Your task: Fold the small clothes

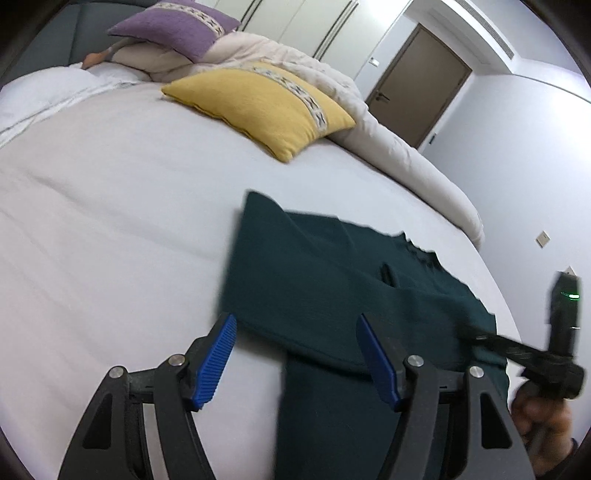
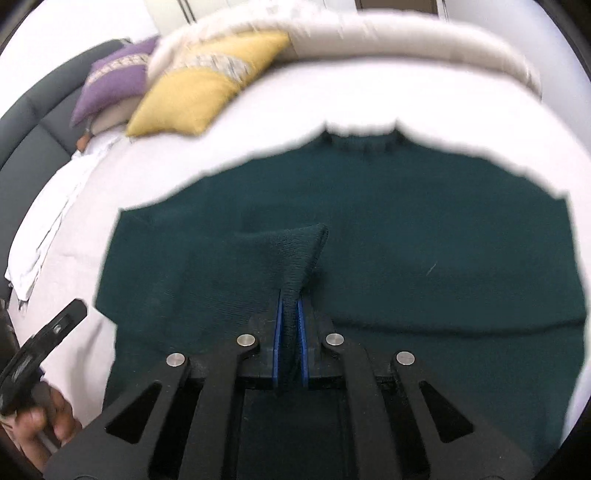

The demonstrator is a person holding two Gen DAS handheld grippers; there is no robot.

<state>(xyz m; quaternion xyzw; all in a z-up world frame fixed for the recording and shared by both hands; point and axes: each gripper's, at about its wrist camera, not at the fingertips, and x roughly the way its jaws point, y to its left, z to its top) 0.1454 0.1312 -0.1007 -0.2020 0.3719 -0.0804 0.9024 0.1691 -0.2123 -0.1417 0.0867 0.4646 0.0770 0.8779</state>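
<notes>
A dark green knitted sweater (image 1: 314,266) lies on the white bed (image 1: 110,221). It also shows in the right wrist view (image 2: 406,221), collar at the far side. My left gripper (image 1: 297,328) is open, its blue pads just above the sweater's near left edge, holding nothing. My right gripper (image 2: 290,306) is shut on a fold of the sweater (image 2: 295,251) and lifts it off the sweater's body. The right gripper also shows at the right edge of the left wrist view (image 1: 480,338).
A yellow cushion (image 1: 258,107) and a purple cushion (image 1: 177,29) lie at the far side of the bed beside a rolled beige duvet (image 1: 388,144). A dark headboard (image 2: 33,122) stands at the left. A brown door (image 1: 417,85) is at the back.
</notes>
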